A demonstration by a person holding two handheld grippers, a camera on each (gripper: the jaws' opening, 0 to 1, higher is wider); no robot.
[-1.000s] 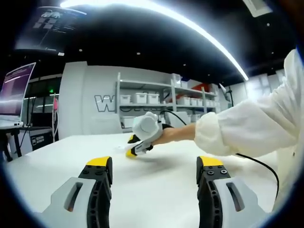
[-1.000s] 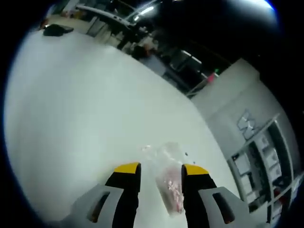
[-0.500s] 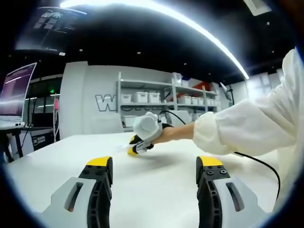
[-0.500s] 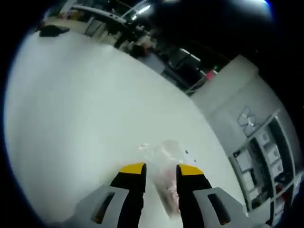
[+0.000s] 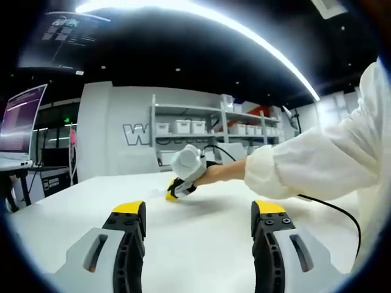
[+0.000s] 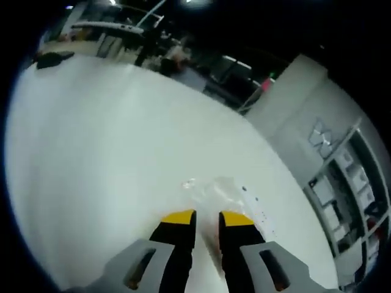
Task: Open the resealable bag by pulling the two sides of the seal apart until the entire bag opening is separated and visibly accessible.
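Down on the white surface point(image 6: 91, 159), flat beside the tips of the right hand-held gripper point(image 6: 208, 221), lies the resealable bag point(image 6: 226, 194). It's clear, thin film, so I'd judge it feather-light, floppy and slick; it will likely slide or crumple instead of resisting. The place to take hold is one lip just beside the seal strip, with the other lip held from the opposite side. Those right jaws are drawn nearly together with only a thin gap. Film seems to sit in that gap, but whether they're actually pinching the bag I cannot tell. The bag's near end is hidden behind the jaws, and the seal line itself is too faint to pick out. Over in the left gripper view, the left hand-held gripper point(image 5: 198, 217) stands spread wide and empty, well away from the bag. The right hand-held gripper appears there too, with its tips hard to read.
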